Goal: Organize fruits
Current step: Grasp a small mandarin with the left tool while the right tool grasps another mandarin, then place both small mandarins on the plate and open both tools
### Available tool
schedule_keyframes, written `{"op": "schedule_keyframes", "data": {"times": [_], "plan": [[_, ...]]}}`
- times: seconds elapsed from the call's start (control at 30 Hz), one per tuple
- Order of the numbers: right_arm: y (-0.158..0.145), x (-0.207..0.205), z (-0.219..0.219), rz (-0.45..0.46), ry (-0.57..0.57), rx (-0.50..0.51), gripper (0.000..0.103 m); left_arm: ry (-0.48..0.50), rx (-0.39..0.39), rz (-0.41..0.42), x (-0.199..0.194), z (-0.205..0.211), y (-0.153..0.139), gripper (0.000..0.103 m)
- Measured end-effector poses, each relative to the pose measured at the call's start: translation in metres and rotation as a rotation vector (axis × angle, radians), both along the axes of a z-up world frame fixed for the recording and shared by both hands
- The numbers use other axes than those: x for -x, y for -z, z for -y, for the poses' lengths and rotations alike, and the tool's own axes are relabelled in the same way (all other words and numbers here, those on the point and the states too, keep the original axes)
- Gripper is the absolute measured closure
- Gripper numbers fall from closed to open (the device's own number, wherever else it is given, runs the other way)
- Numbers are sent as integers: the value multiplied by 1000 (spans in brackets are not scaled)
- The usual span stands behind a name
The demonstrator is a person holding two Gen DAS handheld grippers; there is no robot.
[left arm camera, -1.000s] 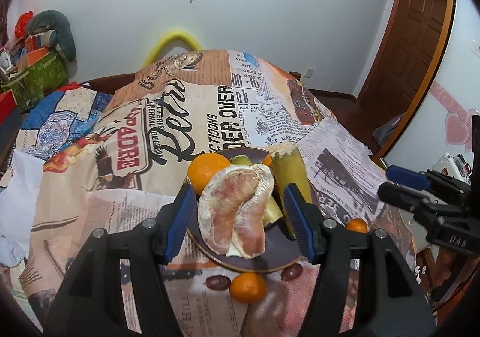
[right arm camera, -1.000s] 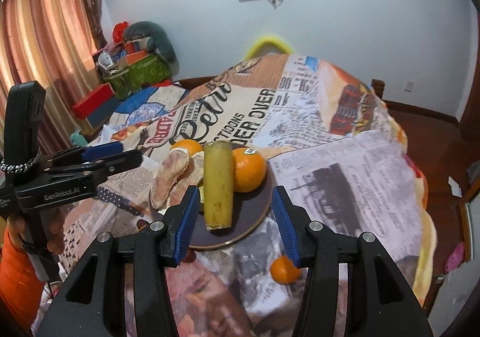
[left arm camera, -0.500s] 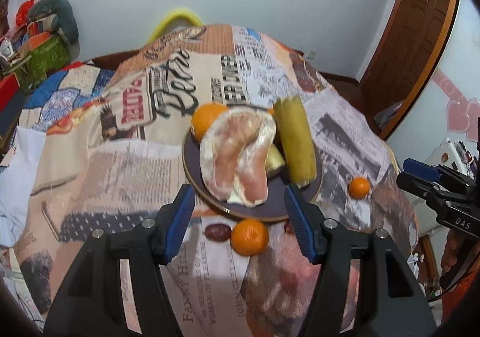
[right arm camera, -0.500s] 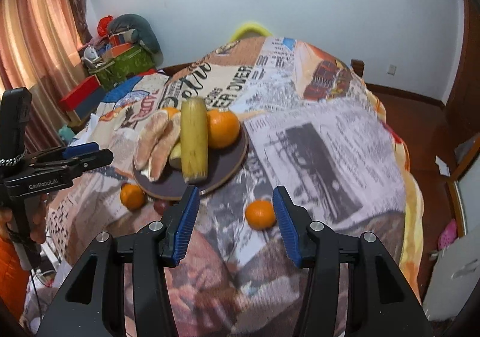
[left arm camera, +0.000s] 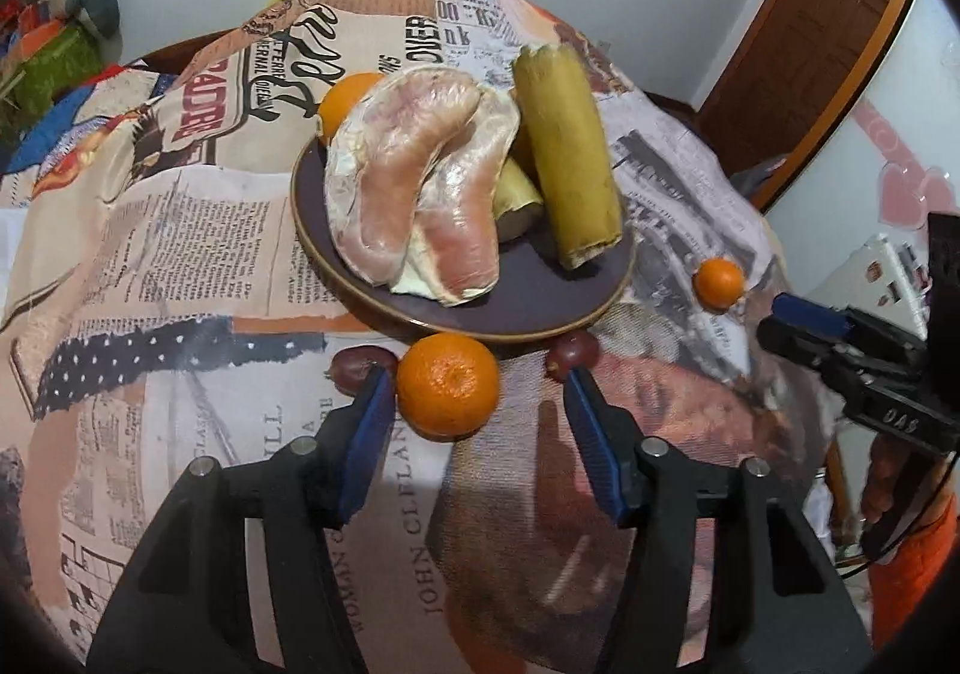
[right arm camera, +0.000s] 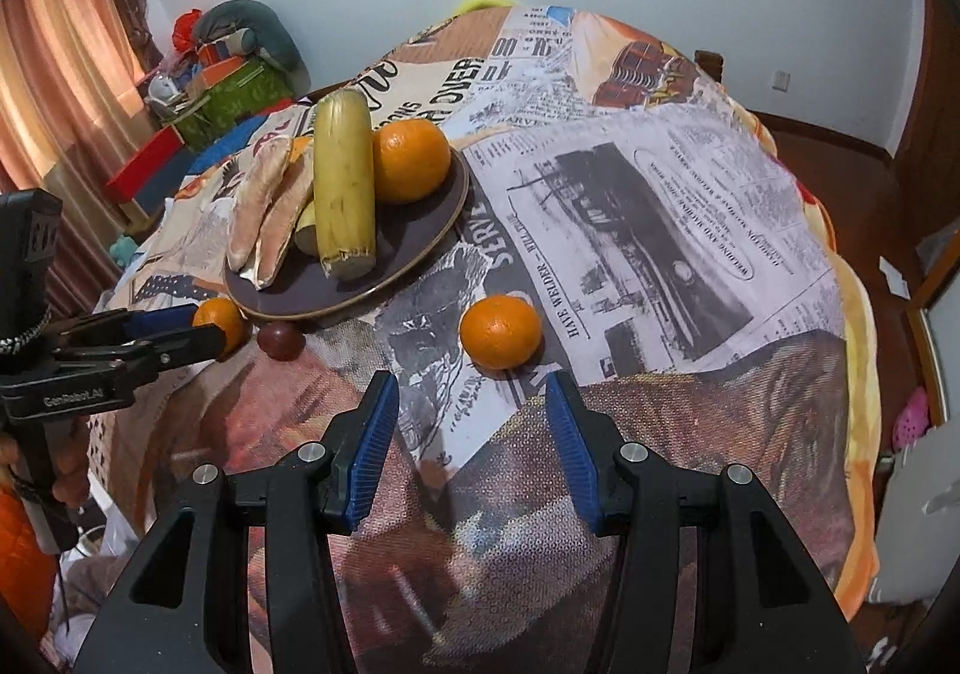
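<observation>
A dark plate holds peeled pomelo segments, a yellow-green cane piece and oranges. A loose tangerine lies on the cloth just in front of the plate, between the tips of my open left gripper. Two dark red fruits flank it. A second tangerine lies just beyond my open right gripper, which is empty.
The table is covered by a newspaper-print cloth that falls off at the near and right edges. Boxes and bags stand against the wall at the left. A wooden door is at the right.
Both grippers have pulled back and dropped lower. The loose tangerines, once below the fingers, now sit at the fingertips. Both stayed open.
</observation>
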State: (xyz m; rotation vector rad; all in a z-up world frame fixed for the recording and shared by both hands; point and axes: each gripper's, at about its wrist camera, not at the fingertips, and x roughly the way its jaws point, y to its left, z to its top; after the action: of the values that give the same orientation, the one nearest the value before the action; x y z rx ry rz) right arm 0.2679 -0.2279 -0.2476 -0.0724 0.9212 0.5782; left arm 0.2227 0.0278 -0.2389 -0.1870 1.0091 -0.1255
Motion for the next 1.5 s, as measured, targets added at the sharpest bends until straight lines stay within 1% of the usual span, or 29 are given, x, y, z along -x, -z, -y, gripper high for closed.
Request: {"op": "schedule_keyframes", "data": {"times": [0.1,0.3,0.4,0.47,0.53,0.73,0.9,1.1,1.3,1.5], "plan": [[3,-5,-2,-1,-3,9,56,-3,-6,-2,0,-1,2,52],[11,-18,-4,-26,16,-16,56,-30,-23,-6,-2,-5,4,66],[12,-23,-6,-22,23,-21,59,-30,-28,-5,-2,-6,4,66],[13,-26,-7,-24,22,-24,67,-28,-38,0,-1,-4,3,66],[14,-28,-9,-24,25,-16,71,-26,-48,7,0,-2,2,66],[9,-26,-7,-28,18,-41,71,-22,-63,53,5,1,-13,66],[-5,-16,-13,-5,-9,-62,71,-26,-63,88,5,1,-29,66],[-21,-8,-30,26,-54,-94,71,-30,-64,112,1,-3,-39,66],[-28,-8,-53,38,-105,-117,71,-37,-64,128,-4,-9,-44,66],[-22,-13,-78,31,-148,-116,71,-29,-65,119,-13,-14,-37,66]]}}
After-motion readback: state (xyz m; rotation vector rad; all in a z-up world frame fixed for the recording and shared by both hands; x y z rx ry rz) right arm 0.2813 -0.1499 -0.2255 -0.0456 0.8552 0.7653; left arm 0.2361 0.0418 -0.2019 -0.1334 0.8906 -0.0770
